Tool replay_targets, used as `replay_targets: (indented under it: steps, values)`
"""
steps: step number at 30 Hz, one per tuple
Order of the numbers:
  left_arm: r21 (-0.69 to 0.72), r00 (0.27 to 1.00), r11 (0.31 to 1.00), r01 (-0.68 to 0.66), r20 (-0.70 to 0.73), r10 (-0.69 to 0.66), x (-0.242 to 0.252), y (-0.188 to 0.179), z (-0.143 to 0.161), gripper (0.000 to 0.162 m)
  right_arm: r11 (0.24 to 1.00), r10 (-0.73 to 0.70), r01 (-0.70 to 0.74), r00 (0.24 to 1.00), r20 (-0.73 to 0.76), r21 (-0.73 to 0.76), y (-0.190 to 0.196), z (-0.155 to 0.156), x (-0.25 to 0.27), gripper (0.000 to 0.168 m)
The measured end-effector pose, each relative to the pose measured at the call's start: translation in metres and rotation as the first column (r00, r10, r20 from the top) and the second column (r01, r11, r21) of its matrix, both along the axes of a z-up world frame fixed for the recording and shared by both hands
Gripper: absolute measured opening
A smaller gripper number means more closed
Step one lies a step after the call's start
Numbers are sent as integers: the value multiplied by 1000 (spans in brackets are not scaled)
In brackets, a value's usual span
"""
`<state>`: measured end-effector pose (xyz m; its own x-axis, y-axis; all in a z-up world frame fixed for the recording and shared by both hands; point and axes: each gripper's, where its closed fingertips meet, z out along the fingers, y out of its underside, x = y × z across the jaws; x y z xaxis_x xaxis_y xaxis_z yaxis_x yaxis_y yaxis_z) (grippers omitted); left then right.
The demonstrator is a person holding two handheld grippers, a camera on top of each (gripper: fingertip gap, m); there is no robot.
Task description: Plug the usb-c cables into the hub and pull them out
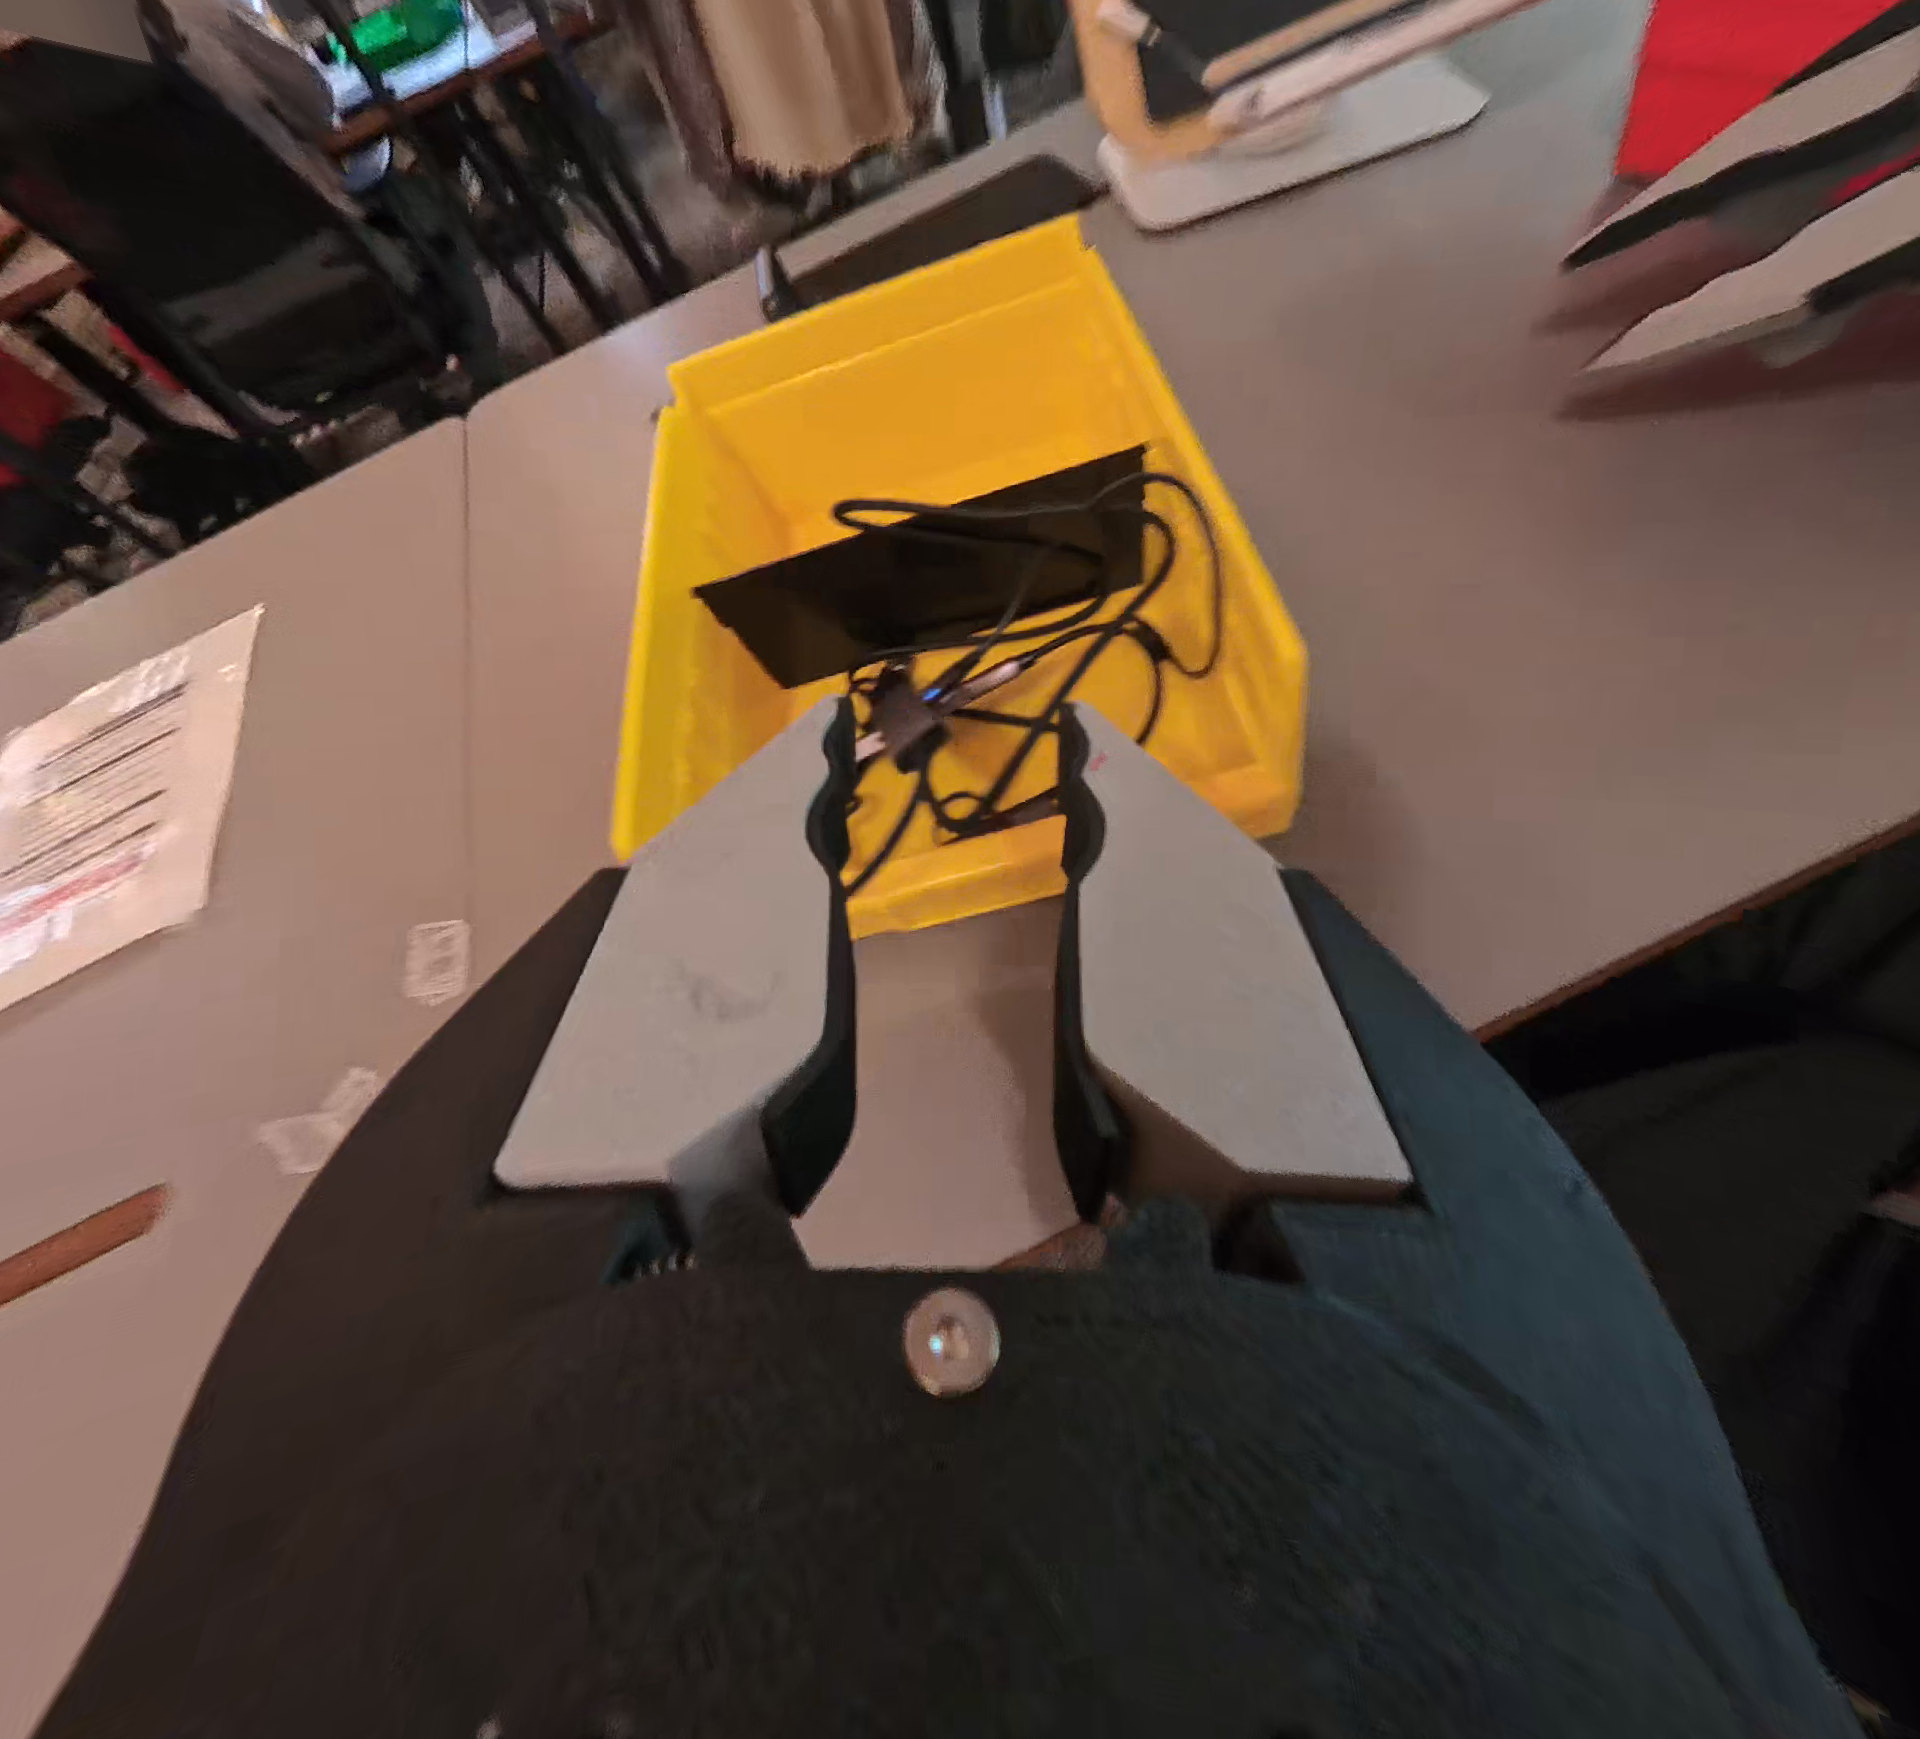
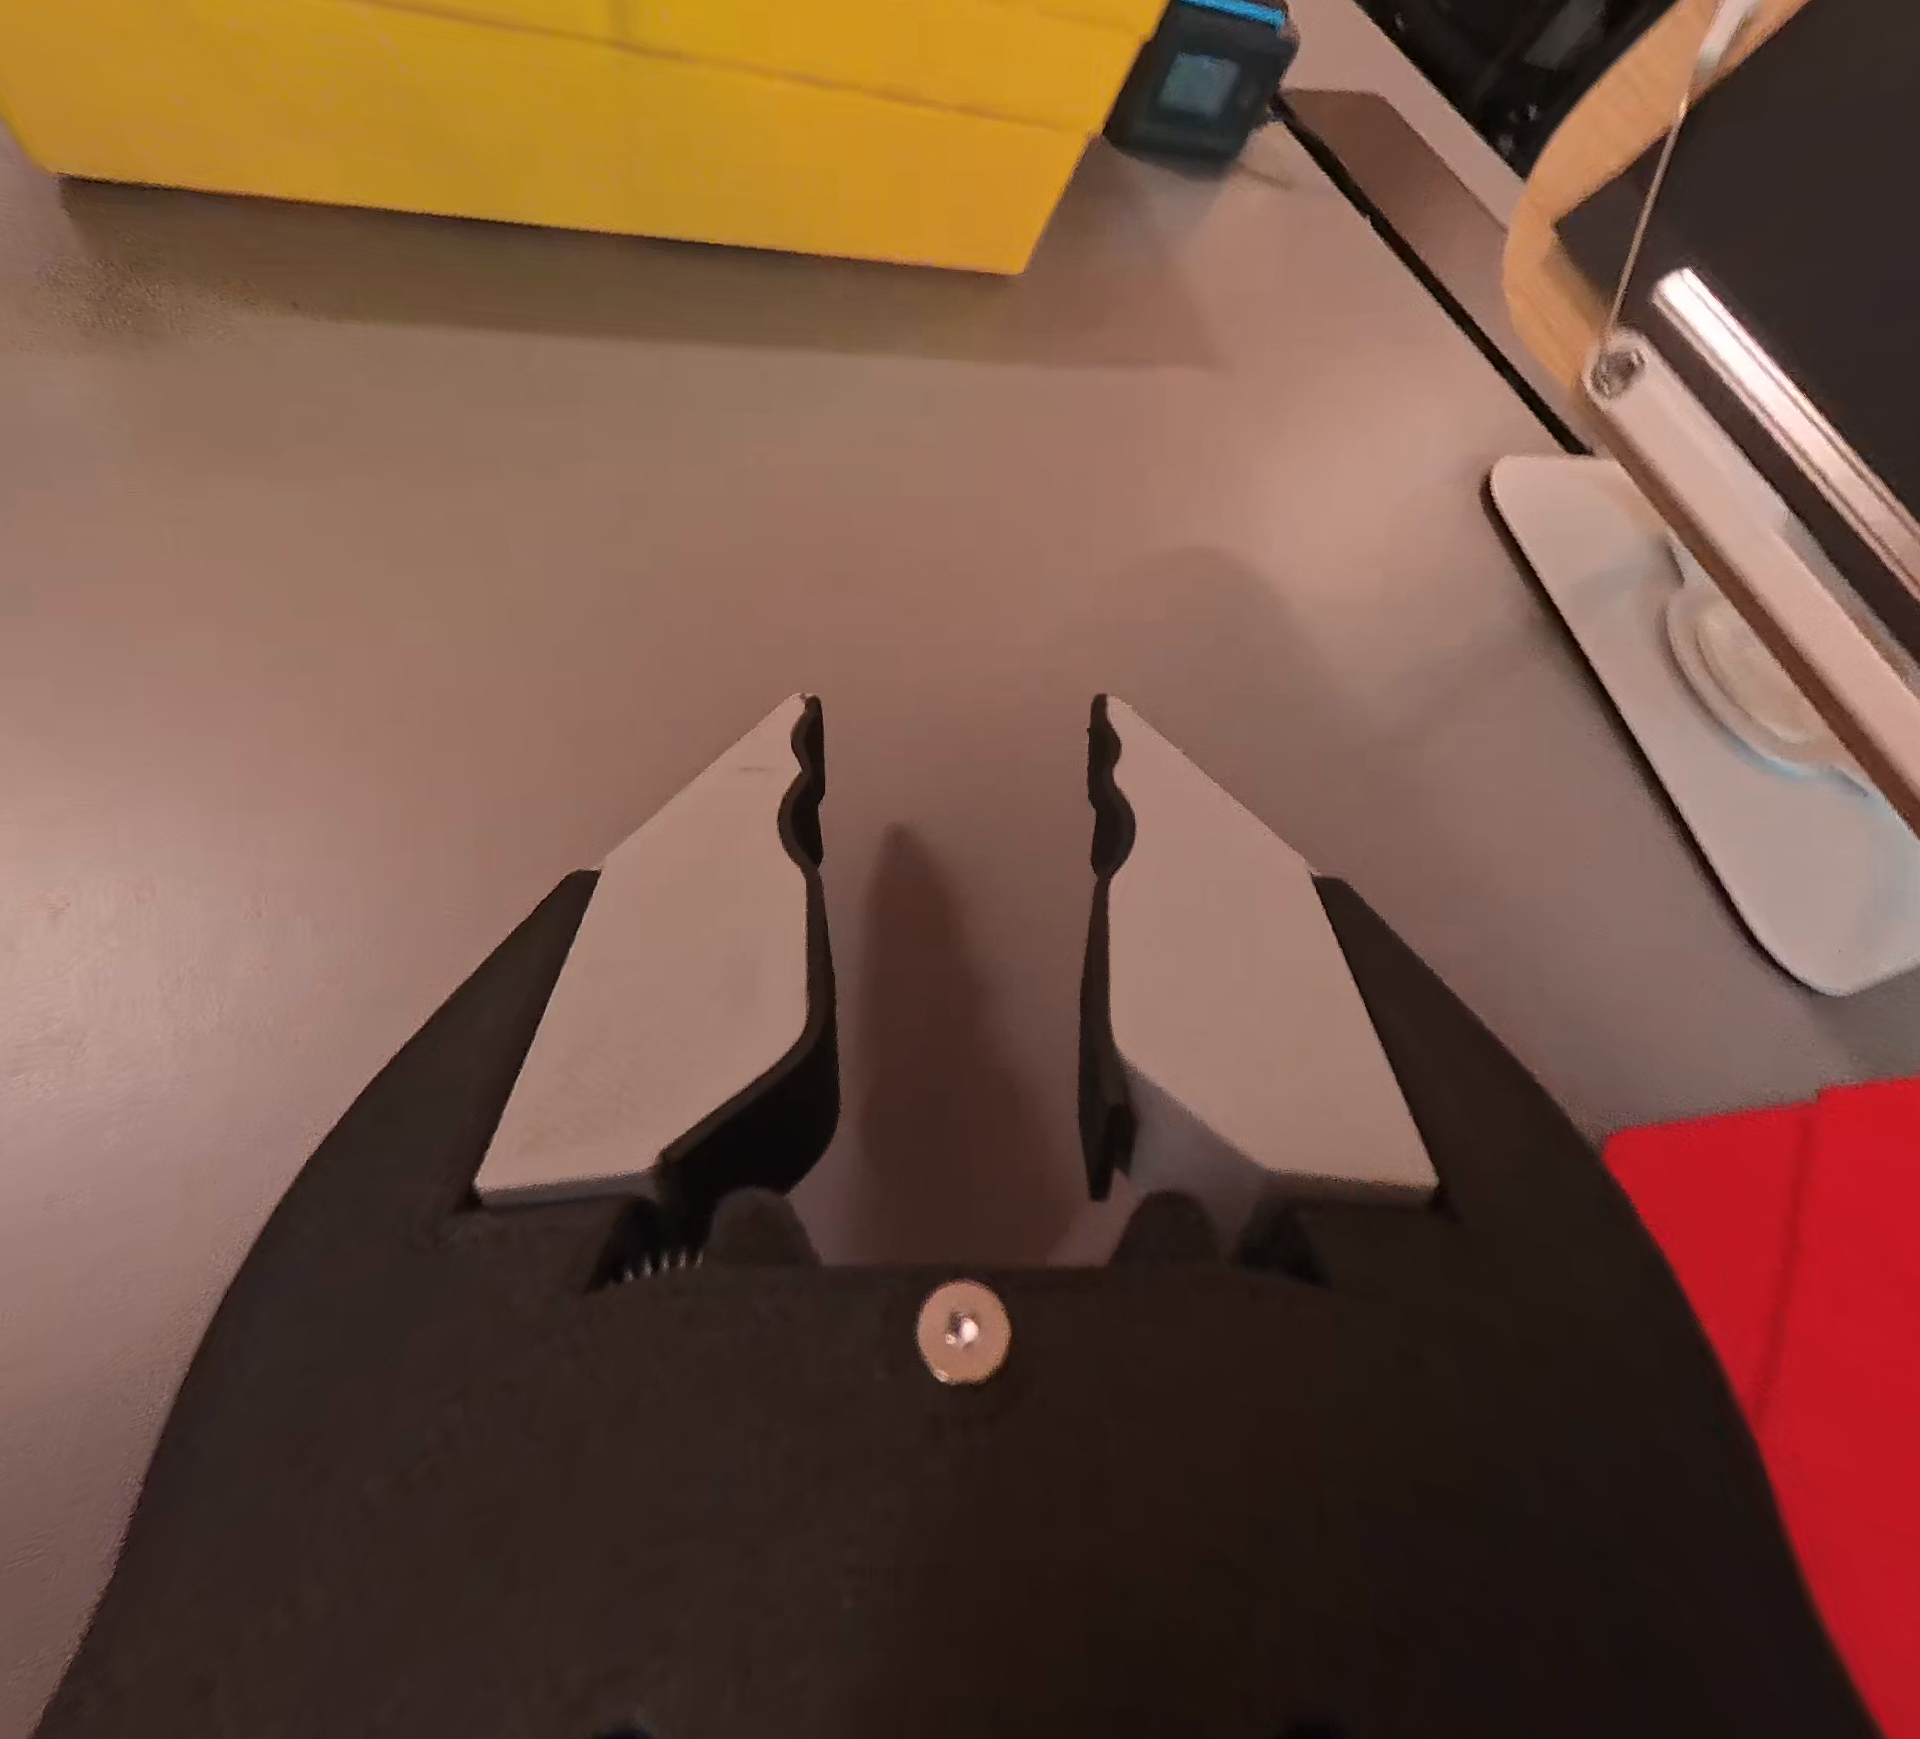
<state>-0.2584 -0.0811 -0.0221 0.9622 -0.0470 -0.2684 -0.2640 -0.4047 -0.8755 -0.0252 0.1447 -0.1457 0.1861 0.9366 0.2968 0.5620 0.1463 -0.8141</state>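
A yellow bin [image 1: 727, 536] stands on the grey table. Inside it lie a flat black device [image 1: 914, 577], a small dark hub [image 1: 914, 715] with a blue light, and tangled black cables [image 1: 1164, 609], some seemingly plugged into the hub. My left gripper [image 1: 954, 733] is open and empty, held above the bin's near end, its fingertips framing the hub from above. My right gripper [image 2: 956, 733] is open and empty, low over bare table beside the bin's outer wall [image 2: 540, 100]. It also shows blurred at the right of the left wrist view [image 1: 1745, 276].
A monitor on a light stand [image 2: 1683, 754] with a wooden frame stands right of the right gripper. A small dark device with a blue band [image 2: 1205, 68] sits by the bin's corner. A red object [image 2: 1787, 1377] is at the near right. A printed sheet [image 1: 104, 796] lies on the left table. One gripper's finger ends stand about 35 cm off the other's. From my right tips it is roughly 15 cm to the red object [image 2: 1787, 1377]; from my left, 50 cm.
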Motion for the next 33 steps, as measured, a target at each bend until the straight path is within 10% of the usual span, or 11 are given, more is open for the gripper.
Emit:
replay_targets:
  steps: [15,21,28,33]
  values:
    - [-719,972,690,-81,-210,-105,-52,67,-126,24,996,44,-51,995,-91,-76,-16,8,6,51]
    - [-335,830,898,-285,-555,56,-74,95,-18,6,999,37,-40,994,-103,-33,-15,12,8,50]
    - [139,628,958,-252,-729,271,-23,92,162,6,1000,-3,-1,992,-124,-25,-4,16,14,49]
    - [278,720,956,-97,-643,260,43,105,238,6,998,-41,34,988,-147,-48,8,20,18,49]
